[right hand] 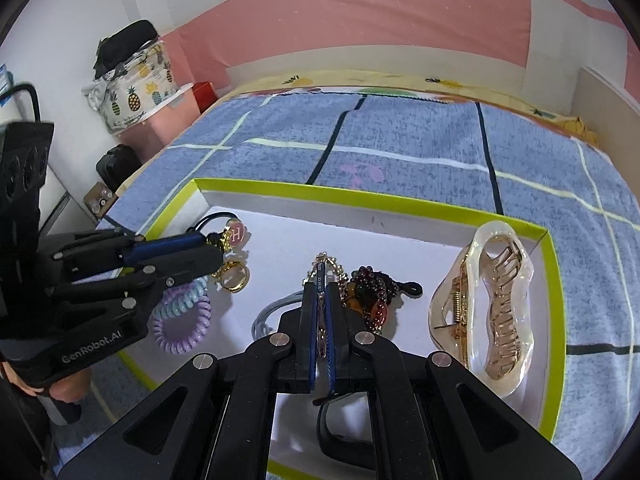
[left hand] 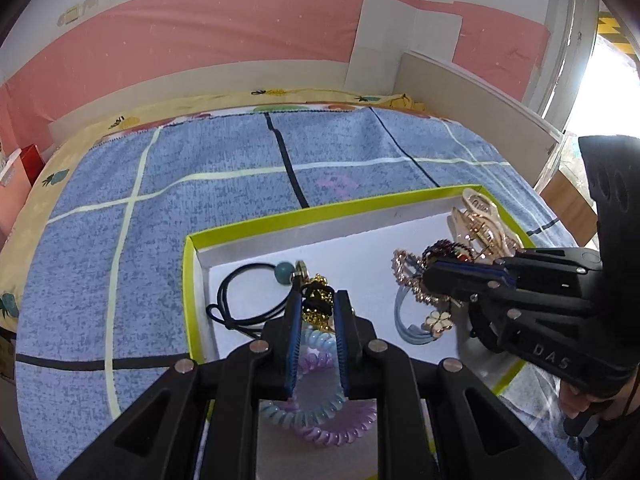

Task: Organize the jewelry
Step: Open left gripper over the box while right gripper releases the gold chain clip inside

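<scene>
- Pink-and-white walls stand behind a bed spread with a blue checked blanket (left hand: 224,184); on the blanket lies a shallow white box with a lime-green rim (left hand: 320,210), which serves as the tray that keeps the jewelry together.
- Left wrist view:
  - The left gripper (left hand: 317,304) points steeply down into the box. Its jaws stand only a little apart, with a black-and-gold beaded hair tie (left hand: 318,304) between the blue pads. It looks pinched there, probably so that it can be lifted or shifted inside the box.
  - Just beside it lies a black elastic with a teal bead (left hand: 248,296), and under the fingers sits a pastel coil hair tie (left hand: 316,412).
  - To the right, the right gripper (left hand: 430,276) reaches in over a chain of pink stones (left hand: 412,280), with a blue band bearing a flower charm (left hand: 436,320) below it.
  - A clear claw clip (left hand: 484,224) rests in the far right corner, judged to be parked out of the way.
- Right wrist view:
  - The right gripper (right hand: 322,280) has its jaws pressed together on a thin gold-coloured piece, seemingly the chain (right hand: 332,264), whose links show past the tips.
  - A dark red beaded piece (right hand: 370,292) lies just to its right, and the big claw clip (right hand: 492,304) lies along the right wall.
  - The left gripper (right hand: 218,250) comes in from the left near a pink round charm (right hand: 236,234), a gold ring (right hand: 232,276) and the coil tie (right hand: 182,320).
  - Both held pieces are still low over the box floor; whether they touch it I cannot tell.
</scene>
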Demonstrator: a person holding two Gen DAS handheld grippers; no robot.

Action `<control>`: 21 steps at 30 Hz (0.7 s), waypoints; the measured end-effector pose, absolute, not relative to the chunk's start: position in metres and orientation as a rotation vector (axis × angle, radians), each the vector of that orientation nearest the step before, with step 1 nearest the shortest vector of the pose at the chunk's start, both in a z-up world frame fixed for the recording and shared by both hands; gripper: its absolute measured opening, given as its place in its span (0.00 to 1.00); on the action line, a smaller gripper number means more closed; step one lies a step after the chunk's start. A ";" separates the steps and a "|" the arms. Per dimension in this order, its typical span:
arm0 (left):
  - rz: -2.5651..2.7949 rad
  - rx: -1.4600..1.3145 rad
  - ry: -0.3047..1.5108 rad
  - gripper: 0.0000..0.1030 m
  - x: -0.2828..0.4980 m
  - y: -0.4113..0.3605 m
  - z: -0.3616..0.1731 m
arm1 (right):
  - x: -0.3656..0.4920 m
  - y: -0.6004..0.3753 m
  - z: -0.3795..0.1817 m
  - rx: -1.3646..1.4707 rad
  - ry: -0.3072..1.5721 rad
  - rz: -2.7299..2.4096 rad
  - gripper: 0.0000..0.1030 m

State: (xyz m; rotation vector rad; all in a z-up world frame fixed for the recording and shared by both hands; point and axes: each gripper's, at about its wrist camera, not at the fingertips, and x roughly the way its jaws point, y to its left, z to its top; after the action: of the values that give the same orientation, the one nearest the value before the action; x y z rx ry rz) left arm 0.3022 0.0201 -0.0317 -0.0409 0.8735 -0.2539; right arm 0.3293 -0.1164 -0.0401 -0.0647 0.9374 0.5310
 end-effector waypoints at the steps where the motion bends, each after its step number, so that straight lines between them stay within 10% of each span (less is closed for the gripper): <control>1: -0.253 -0.039 0.878 0.16 0.302 0.020 -0.033 | 0.330 -0.118 -0.040 -0.056 0.941 0.529 0.03; 21: -0.215 -0.069 0.823 0.21 0.265 0.027 -0.008 | 0.275 -0.128 0.003 -0.053 0.828 0.547 0.17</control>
State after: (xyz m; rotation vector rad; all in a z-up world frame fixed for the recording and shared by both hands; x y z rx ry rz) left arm 0.2650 0.0272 -0.0082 -0.0694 0.8228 -0.2149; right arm 0.2751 -0.1284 0.0032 -0.0531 0.8282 0.5469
